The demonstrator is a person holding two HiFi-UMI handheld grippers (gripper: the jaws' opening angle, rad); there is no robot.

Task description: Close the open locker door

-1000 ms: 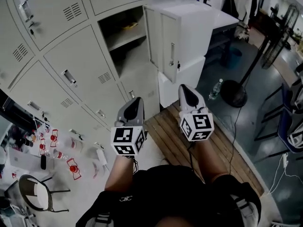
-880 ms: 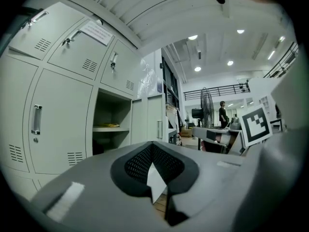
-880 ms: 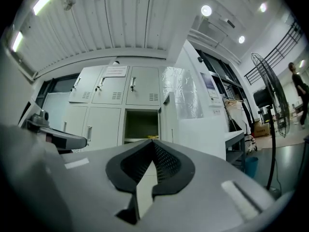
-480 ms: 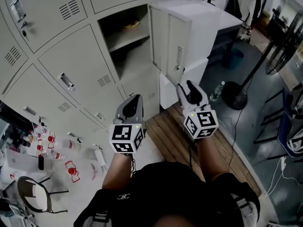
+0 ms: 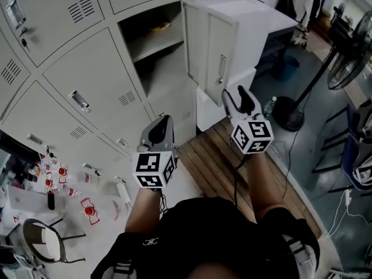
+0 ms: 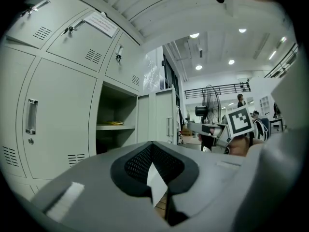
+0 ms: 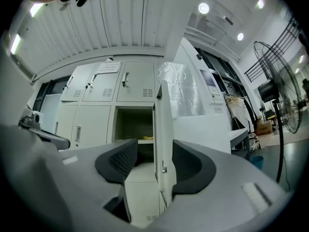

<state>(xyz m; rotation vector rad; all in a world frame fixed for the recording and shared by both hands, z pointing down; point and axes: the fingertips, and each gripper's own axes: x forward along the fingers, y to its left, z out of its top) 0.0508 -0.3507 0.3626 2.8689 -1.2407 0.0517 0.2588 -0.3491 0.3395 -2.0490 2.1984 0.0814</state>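
The open locker door stands swung out to the right of its dark compartment, which has a shelf with a yellowish item on it. My right gripper is just below and right of the door's handle, apart from it, and its jaws are opening with nothing held. In the right gripper view the door shows edge-on beyond the gap of the right gripper. My left gripper is lower left, in front of the closed lockers, and shut. In the left gripper view the left gripper is shut and empty, and the door is ahead.
A white cabinet stands right behind the door. A wooden pallet lies underfoot. A standing fan with its round base, a water bottle and blue chairs are at the right. A stool and small red-white items are at the lower left.
My right gripper has moved forward toward the open door and its jaws have gone from shut to open. The left gripper has stayed almost where it was.
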